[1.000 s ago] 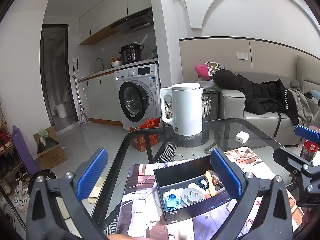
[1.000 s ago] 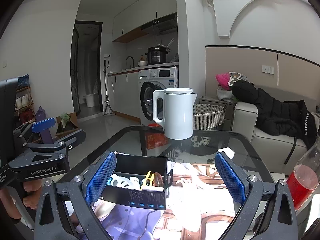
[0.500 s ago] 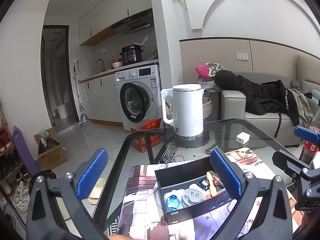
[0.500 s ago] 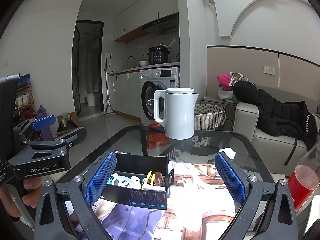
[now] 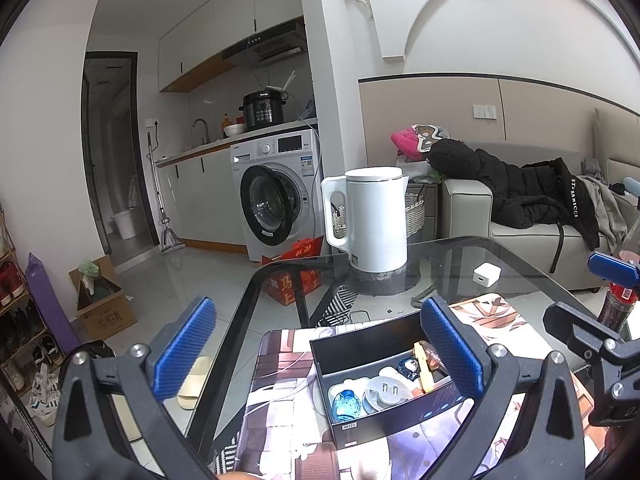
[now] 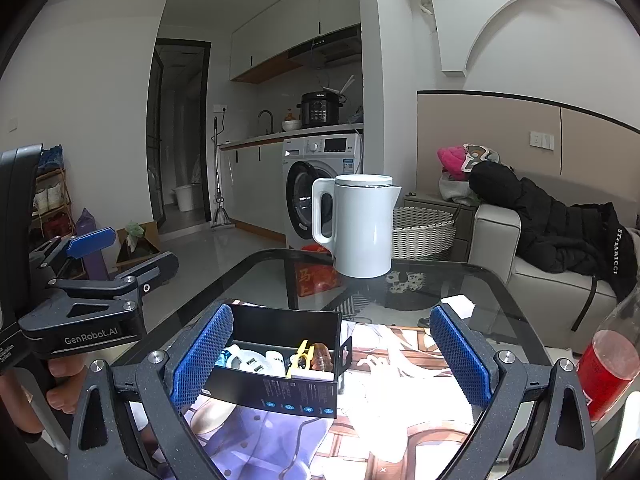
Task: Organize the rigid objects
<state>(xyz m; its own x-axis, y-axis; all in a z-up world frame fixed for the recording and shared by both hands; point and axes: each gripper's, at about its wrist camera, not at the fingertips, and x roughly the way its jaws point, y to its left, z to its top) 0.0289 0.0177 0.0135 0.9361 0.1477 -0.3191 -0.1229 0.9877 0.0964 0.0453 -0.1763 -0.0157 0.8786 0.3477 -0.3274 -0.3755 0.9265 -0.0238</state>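
Observation:
A black open box (image 5: 360, 344) (image 6: 280, 392) rests on a printed mat (image 5: 280, 400) (image 6: 392, 384) on the glass table. Inside lie several small items: a blue glass piece (image 5: 347, 402), white plugs (image 5: 384, 390) (image 6: 252, 364), a yellow clip (image 5: 423, 372) (image 6: 301, 355) and a small amber bottle (image 6: 321, 354). My left gripper (image 5: 320, 352) hovers open above the box's near left side, holding nothing. My right gripper (image 6: 332, 356) is open too, its blue pads either side of the box and mat. The left gripper (image 6: 100, 264) also shows at the left of the right wrist view.
A white kettle (image 5: 374, 224) (image 6: 360, 226) stands at the table's far edge, with a white charger cube (image 5: 486, 274) (image 6: 458, 304) to its right. A bottle of red drink (image 6: 608, 372) sits at the right edge. Beyond are a washing machine (image 5: 276, 192), sofa (image 5: 520, 216) and wicker basket (image 6: 422, 234).
Both views have shifted only slightly; the kettle and box sit a touch differently in frame. Both grippers stay open and nothing on the table has moved.

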